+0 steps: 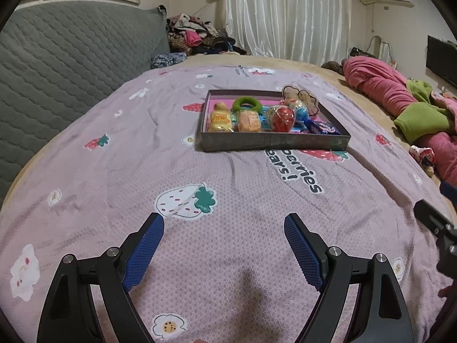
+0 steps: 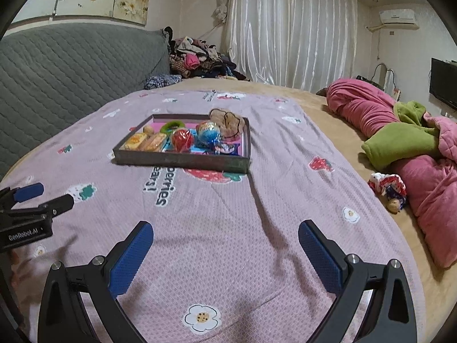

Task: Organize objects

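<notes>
both tools gape wide over the bed: left tool and right tool, ribbed blue pads gripping nothing. ahead, a shallow dark rectangular tray sits on the waffle-knit pink blanket, packed with crinkly wrapped snacks and a green ring. open blanket lies between tools and tray.

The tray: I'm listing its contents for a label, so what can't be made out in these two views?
- Tray floor, both views: hidden by the near wall and the piled items.
- Purple packet, left view: print too small to read.
- Blue wrapper under the red ball, right view: mostly covered.
- Brown plush toy, right view: blurred, shape unclear.
- Blanket lettering, both views: the tray covers its start.
</notes>
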Motion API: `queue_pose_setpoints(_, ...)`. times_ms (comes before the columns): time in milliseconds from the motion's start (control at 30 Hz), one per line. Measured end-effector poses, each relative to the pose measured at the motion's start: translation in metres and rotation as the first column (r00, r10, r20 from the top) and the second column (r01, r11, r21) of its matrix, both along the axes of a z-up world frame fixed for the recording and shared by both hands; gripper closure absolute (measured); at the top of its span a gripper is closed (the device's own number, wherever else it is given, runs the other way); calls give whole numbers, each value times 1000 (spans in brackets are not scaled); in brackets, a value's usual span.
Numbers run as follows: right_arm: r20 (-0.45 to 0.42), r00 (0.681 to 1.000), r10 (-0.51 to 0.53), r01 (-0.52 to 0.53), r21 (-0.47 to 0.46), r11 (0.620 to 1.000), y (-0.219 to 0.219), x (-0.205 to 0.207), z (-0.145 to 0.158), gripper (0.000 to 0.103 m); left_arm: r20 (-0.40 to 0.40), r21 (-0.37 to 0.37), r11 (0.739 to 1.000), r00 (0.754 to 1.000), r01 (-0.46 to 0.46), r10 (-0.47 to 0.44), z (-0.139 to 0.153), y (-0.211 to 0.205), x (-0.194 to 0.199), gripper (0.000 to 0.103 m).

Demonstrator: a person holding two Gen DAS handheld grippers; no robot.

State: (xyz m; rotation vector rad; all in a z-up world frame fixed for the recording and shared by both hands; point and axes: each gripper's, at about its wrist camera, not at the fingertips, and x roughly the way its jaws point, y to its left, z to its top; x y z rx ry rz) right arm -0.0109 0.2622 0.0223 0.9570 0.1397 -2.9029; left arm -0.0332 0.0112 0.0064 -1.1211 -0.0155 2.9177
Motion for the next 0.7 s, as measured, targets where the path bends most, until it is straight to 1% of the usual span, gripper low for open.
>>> queue_pose_setpoints(67,-1,1000,4,-4,11,1000,-2,0,-5,0,7,8,1000,1000,2,-2,-4,-1,-2,16)
queue_pose_setpoints(167,-1,1000,8,-8,38,999,-5,-1,-9,0,6,-1,1000,1000,5,-5,-9,-1,-4,16)
queue_pose_setpoints(233,-1,1000,9,-9,50,999,-6,-2,-12,0,10,25,1000,1000,10,-10,-11,-3,-6,16)
queue_pose_setpoints(300,2,1000,12,-12,50,999,-7,-3,-14,0,-1,30,1000,1000,-1,1,-13,-4,-7,16)
queue_pose_setpoints(433,11,1000,8,-9,55,998,-7,-5,-18,0,-12,-27,1000,1000,-16,15,-17,1,-8,16)
queue_pose_setpoints(633,31,1000,-5,4,52,999,-4,-10,-24,0,-38,-41,999,999,-4,2,-21,4,-4,16)
queue_pose_setpoints(700,34,999,-8,6,52,999,-3,-10,-26,0,-32,-52,999,999,-2,1,-22,6,-5,16)
